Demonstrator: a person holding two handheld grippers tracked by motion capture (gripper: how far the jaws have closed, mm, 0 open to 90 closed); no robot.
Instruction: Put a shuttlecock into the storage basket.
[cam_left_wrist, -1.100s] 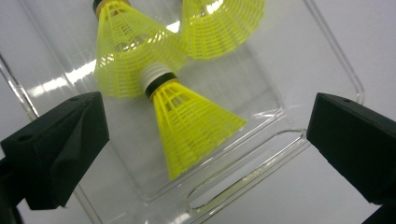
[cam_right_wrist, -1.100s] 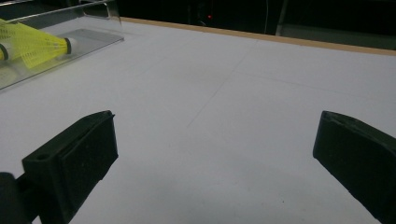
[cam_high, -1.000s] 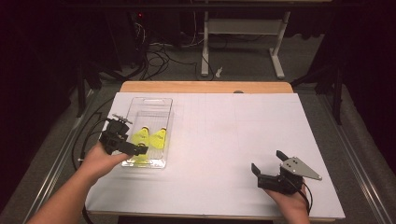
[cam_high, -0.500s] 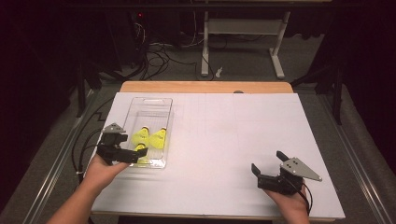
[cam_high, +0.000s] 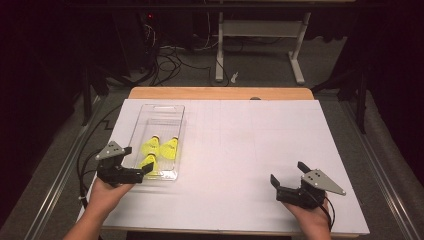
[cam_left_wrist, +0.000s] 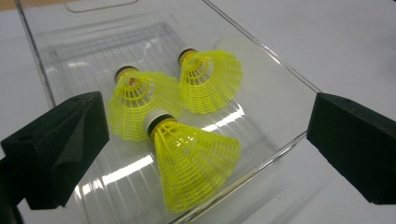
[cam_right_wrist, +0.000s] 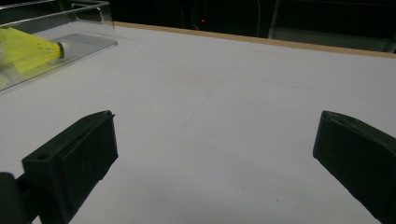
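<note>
Three yellow shuttlecocks (cam_high: 170, 148) lie in a clear plastic tray (cam_high: 165, 111) on the left of the white table. In the left gripper view they sit close together: one nearest (cam_left_wrist: 191, 158), one at left (cam_left_wrist: 135, 105), one farther back (cam_left_wrist: 210, 81). My left gripper (cam_high: 137, 160) hovers at the tray's near left corner, open and empty, its jaws (cam_left_wrist: 208, 112) spread around the tray's near end. My right gripper (cam_high: 288, 172) rests at the near right of the table, open (cam_right_wrist: 215, 123), holding nothing. One shuttlecock (cam_right_wrist: 28, 49) shows far off in its view.
White paper (cam_high: 250, 145) covers the table, with a wooden strip (cam_high: 220, 93) along the far edge. Cables (cam_high: 87, 160) trail off the left side. A desk frame (cam_high: 260, 45) stands on the floor beyond the table.
My left gripper has drawn back out of the tray toward the near edge, empty. The shuttlecocks and the right gripper have stayed put.
</note>
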